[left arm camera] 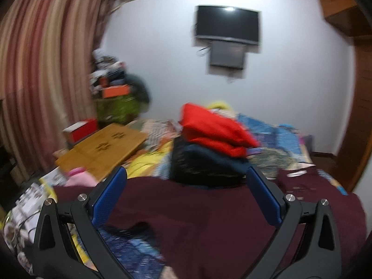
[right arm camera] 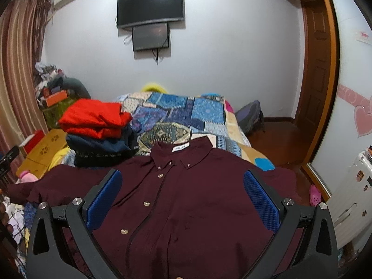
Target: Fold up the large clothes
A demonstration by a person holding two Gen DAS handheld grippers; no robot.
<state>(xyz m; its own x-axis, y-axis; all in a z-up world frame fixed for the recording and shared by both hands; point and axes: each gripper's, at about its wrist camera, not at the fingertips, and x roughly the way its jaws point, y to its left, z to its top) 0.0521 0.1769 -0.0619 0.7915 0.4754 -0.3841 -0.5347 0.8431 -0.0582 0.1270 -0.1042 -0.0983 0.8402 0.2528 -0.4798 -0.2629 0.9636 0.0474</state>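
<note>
A dark maroon button-up shirt (right arm camera: 190, 200) lies spread face up on the bed, collar with a white label toward the far wall. It also shows in the left wrist view (left arm camera: 209, 214), blurred. My right gripper (right arm camera: 183, 176) is open and empty, hovering over the shirt's chest. My left gripper (left arm camera: 186, 172) is open and empty over the shirt's left side, near its sleeve.
A stack of folded clothes, red (right arm camera: 93, 118) over dark navy (right arm camera: 102, 150), sits on the patchwork bedspread (right arm camera: 181, 116) left of the shirt. A wooden lap table (left arm camera: 102, 148) and red box (left arm camera: 81, 130) lie at the left. A backpack (right arm camera: 250, 116) and door stand right.
</note>
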